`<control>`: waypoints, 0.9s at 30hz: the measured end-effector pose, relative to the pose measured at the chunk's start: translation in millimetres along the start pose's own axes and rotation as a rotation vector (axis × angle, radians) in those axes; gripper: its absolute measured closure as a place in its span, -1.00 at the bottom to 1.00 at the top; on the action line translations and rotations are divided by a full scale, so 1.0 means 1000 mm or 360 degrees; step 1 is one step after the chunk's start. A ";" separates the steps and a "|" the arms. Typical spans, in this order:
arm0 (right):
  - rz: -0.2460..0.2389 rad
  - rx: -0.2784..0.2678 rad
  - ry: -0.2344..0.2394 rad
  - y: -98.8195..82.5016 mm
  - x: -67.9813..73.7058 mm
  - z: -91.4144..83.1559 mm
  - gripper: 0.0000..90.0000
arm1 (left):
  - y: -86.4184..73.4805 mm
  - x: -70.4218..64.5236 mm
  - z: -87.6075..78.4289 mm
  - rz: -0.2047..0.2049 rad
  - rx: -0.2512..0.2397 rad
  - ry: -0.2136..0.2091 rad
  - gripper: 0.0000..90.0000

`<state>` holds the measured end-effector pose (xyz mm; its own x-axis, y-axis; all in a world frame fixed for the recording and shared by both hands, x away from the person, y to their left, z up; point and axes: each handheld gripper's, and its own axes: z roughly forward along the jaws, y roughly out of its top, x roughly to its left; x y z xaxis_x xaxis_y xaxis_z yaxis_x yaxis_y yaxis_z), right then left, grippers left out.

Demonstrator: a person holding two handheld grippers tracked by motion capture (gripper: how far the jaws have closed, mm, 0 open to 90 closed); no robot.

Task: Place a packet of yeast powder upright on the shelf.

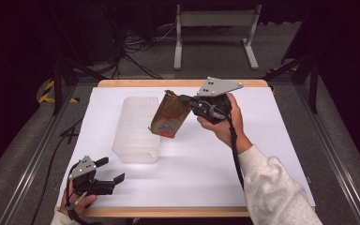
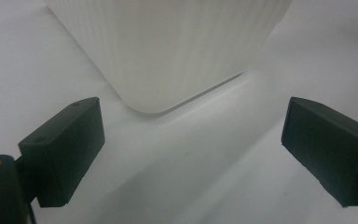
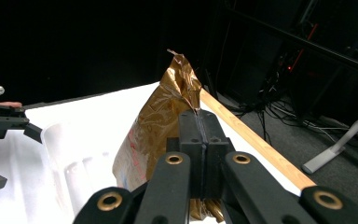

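Observation:
A crinkled gold foil bag [image 1: 168, 116] with a red and white label hangs tilted above the table, just right of a translucent ribbed plastic container [image 1: 136, 130]. My right gripper [image 1: 183, 99] is shut on the bag's upper edge; in the right gripper view its jaws press together on the bag [image 3: 163, 112]. My left gripper [image 1: 110, 169] rests open near the front left of the table, pointing at the container's near end. In the left gripper view the container [image 2: 168, 46] stands just beyond the two spread fingers [image 2: 65, 149].
A white sheet [image 1: 272, 136] covers the wooden table, whose edge [image 1: 136, 83] shows at the back. Metal rails run along both sides. Cables and a white stand [image 1: 215, 28] lie on the floor behind the table.

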<state>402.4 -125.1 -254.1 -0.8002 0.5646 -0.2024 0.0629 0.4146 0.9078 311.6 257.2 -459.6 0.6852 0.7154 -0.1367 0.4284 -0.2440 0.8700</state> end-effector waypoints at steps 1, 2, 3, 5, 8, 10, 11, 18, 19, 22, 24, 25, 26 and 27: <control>-0.0001 0.0002 0.0010 0.000 0.001 0.002 1.00 | 0.000 0.000 0.000 0.0000 0.0002 0.0001 -0.85; -0.0008 0.0005 0.0011 0.001 0.003 0.004 1.00 | 0.000 0.000 0.000 -0.0001 0.0001 0.0001 -0.85; -0.0009 0.0011 0.0010 0.002 0.004 0.006 1.00 | 0.000 0.000 0.000 0.0000 0.0001 0.0001 -0.85; -0.0016 0.0013 0.0004 0.004 0.004 0.011 1.00 | 0.000 0.000 0.000 0.0000 0.0002 0.0000 -0.85; -0.0020 0.0016 -0.0002 0.010 0.002 0.020 1.00 | 0.000 0.000 0.000 -0.0004 -0.0006 -0.0004 -0.85; -0.0015 0.0024 -0.0010 0.015 -0.001 0.029 1.00 | 0.000 0.000 0.000 -0.0004 -0.0012 -0.0003 -0.85; -0.0025 0.0026 -0.0017 0.017 -0.001 0.032 1.00 | -0.001 0.000 0.000 -0.0001 -0.0021 -0.0005 -0.85; -0.0048 0.0031 -0.0004 0.027 0.002 0.055 1.00 | -0.001 0.001 -0.002 -0.0008 -0.0028 -0.0021 -0.85; -0.0054 0.0039 -0.0009 0.028 0.003 0.060 1.00 | -0.001 0.001 -0.002 -0.0004 -0.0030 -0.0019 -0.85; -0.0076 0.0071 -0.0001 0.029 0.006 0.075 1.00 | -0.001 0.001 -0.002 -0.0001 -0.0038 -0.0022 -0.85; -0.0076 0.0074 0.0005 0.029 0.007 0.078 1.00 | -0.001 0.001 -0.002 -0.0006 -0.0039 -0.0024 -0.85; -0.0078 0.0081 0.0007 0.029 0.006 0.081 1.00 | -0.001 0.000 -0.002 -0.0009 -0.0038 -0.0026 -0.85; -0.0083 0.0083 -0.0001 0.029 0.005 0.082 1.00 | -0.001 0.001 -0.002 -0.0009 -0.0036 -0.0028 -0.85; -0.0073 0.0084 -0.0004 0.030 0.000 0.084 1.00 | -0.001 0.001 -0.002 -0.0003 -0.0039 -0.0026 -0.85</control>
<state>453.9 -52.4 -257.4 -0.8016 0.5457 -0.2441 0.0579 0.4773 0.8769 310.5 259.8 -459.7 0.6940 0.7050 -0.1461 0.4152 -0.2261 0.8812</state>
